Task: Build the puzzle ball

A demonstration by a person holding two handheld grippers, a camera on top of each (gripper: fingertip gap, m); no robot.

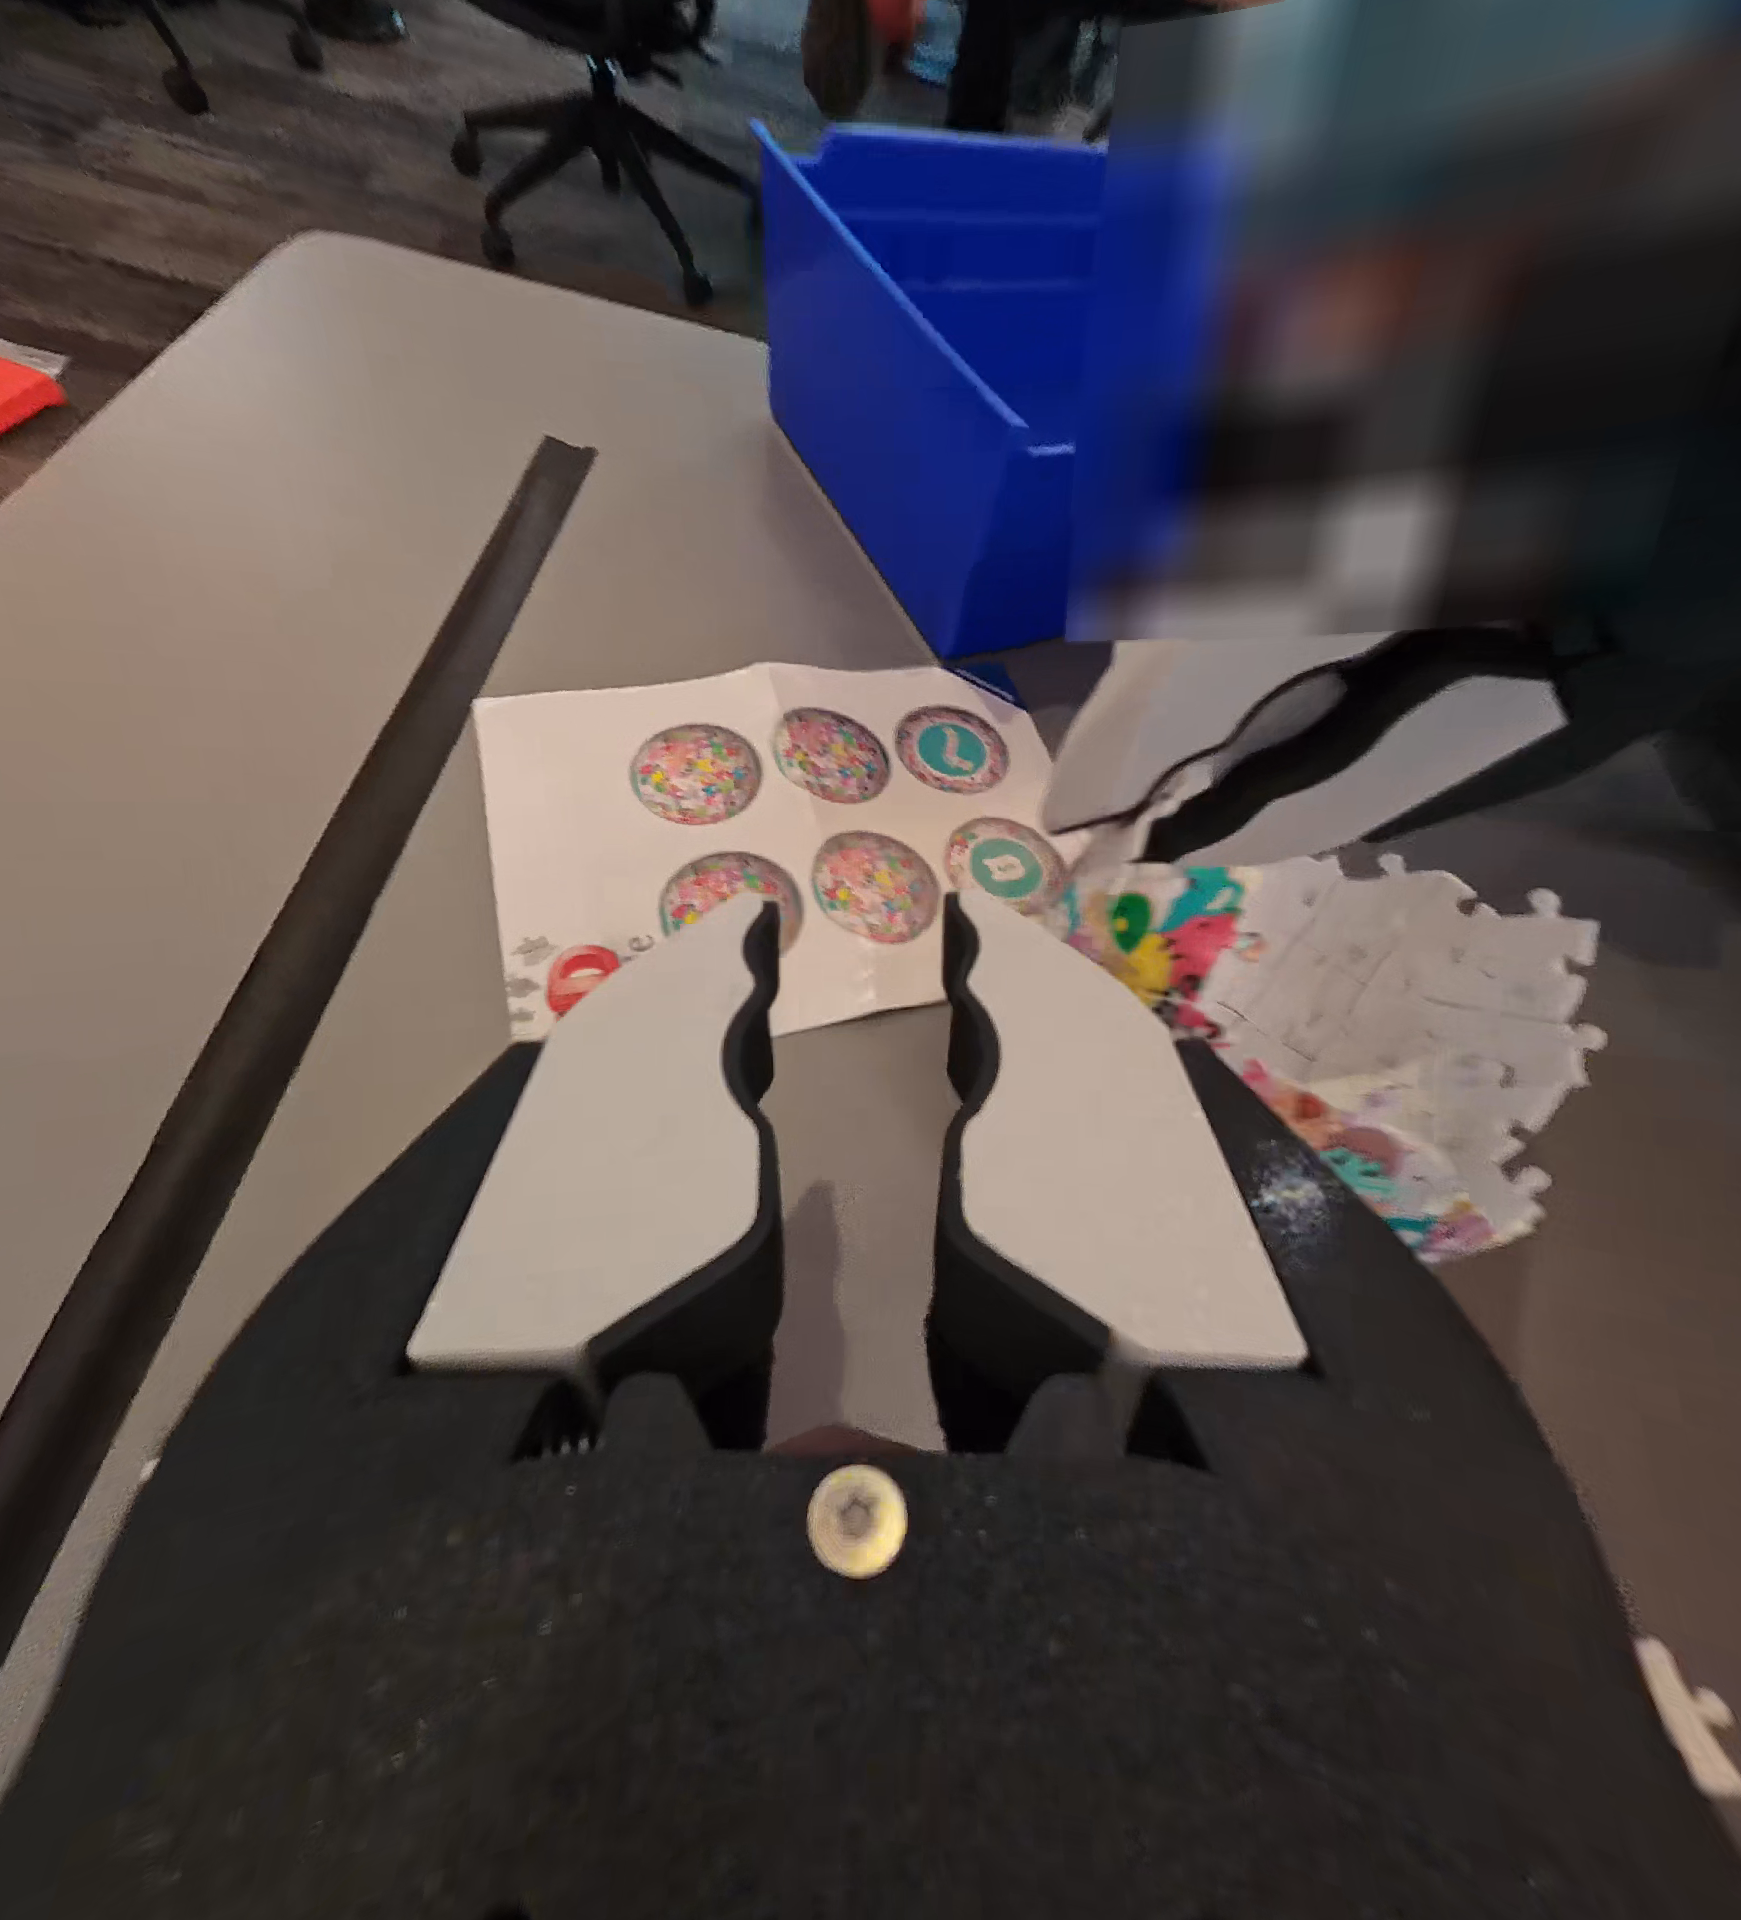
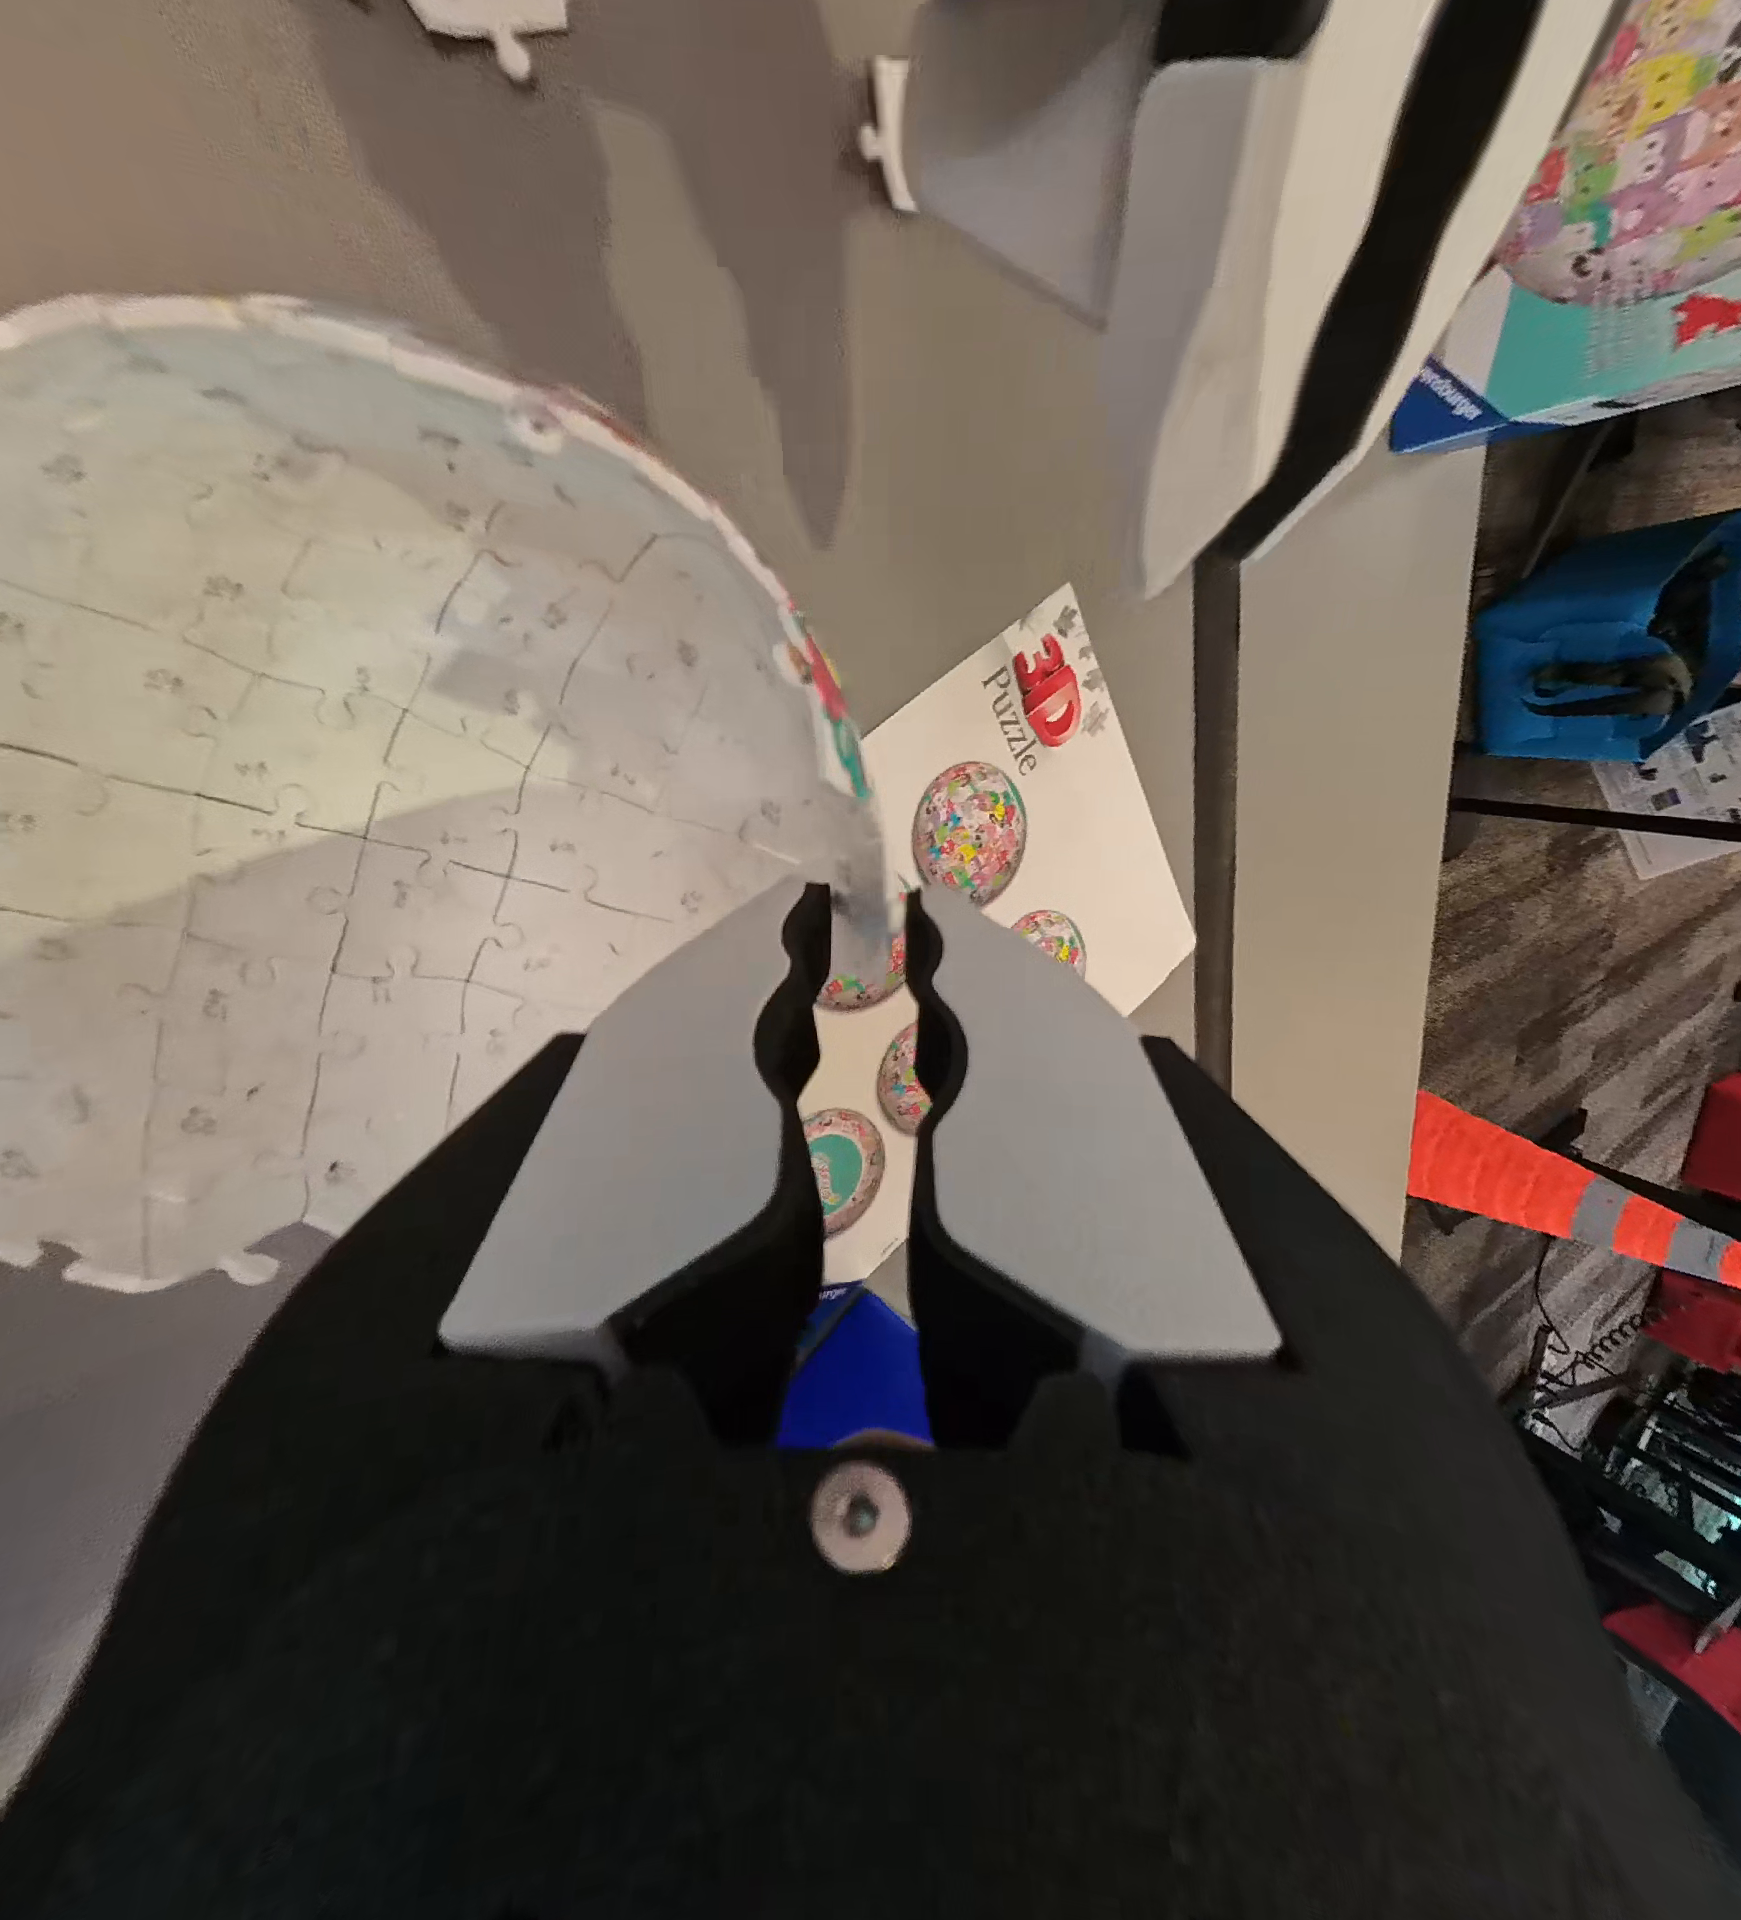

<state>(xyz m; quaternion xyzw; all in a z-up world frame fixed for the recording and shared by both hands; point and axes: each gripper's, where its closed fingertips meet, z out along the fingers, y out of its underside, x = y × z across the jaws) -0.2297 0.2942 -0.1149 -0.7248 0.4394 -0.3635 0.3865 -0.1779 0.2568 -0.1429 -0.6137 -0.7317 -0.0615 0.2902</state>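
While fingers pinch its rim, puzzle shell [image 2: 326, 790] faces hollow-side up.

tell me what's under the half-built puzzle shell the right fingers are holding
Under the puzzle shell, the grey table shows around its edges, and the white instruction sheet slips beneath its right rim. Whatever lies directly below the shell is covered.

An instruction sheet [image 1: 741, 831] is laid flat on the table [image 1: 222, 623], with a bin [image 1: 907, 416] placed behind it. The partly built puzzle shell [image 1: 1365, 1018] is found just right of the sheet, and loose pieces [image 1: 1687, 1725] are scattered nearer, at the right edge.
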